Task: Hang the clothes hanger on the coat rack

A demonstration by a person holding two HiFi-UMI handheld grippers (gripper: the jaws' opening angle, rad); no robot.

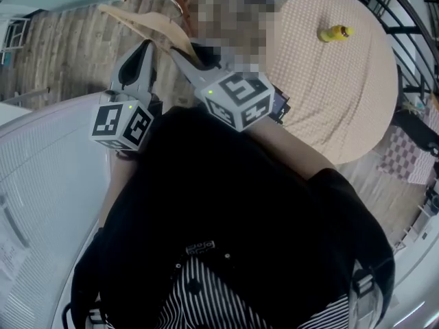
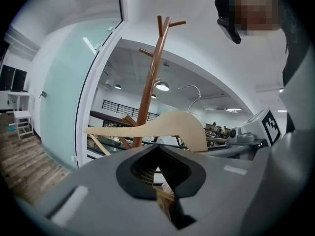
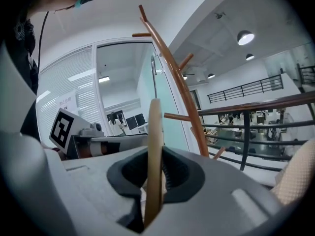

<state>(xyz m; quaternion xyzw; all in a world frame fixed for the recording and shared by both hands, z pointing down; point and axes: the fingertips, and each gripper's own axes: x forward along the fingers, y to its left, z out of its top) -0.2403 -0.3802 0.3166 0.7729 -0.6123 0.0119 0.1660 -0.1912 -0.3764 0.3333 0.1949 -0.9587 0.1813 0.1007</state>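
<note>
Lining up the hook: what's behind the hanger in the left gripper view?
The rack's pole rises behind the hanger, left of its hook, with a railing beyond. The left gripper hides the rack's base.

The clothes hanger (image 3: 154, 122) is pale, smooth, matt wood, and its hook (image 2: 191, 90) is thin, bright metal. The coat rack (image 2: 150, 77) is reddish-brown wood, smooth with a slight sheen. The left gripper (image 2: 157, 154) and right gripper (image 3: 156, 156) have matt grey plastic bodies. A cream, waffle-textured cloth covers the round table (image 1: 322, 81). Near the table's far edge sits a small, glossy yellow object (image 1: 335, 33). The floor (image 1: 62, 53) shows worn wood-grain planks.
</note>
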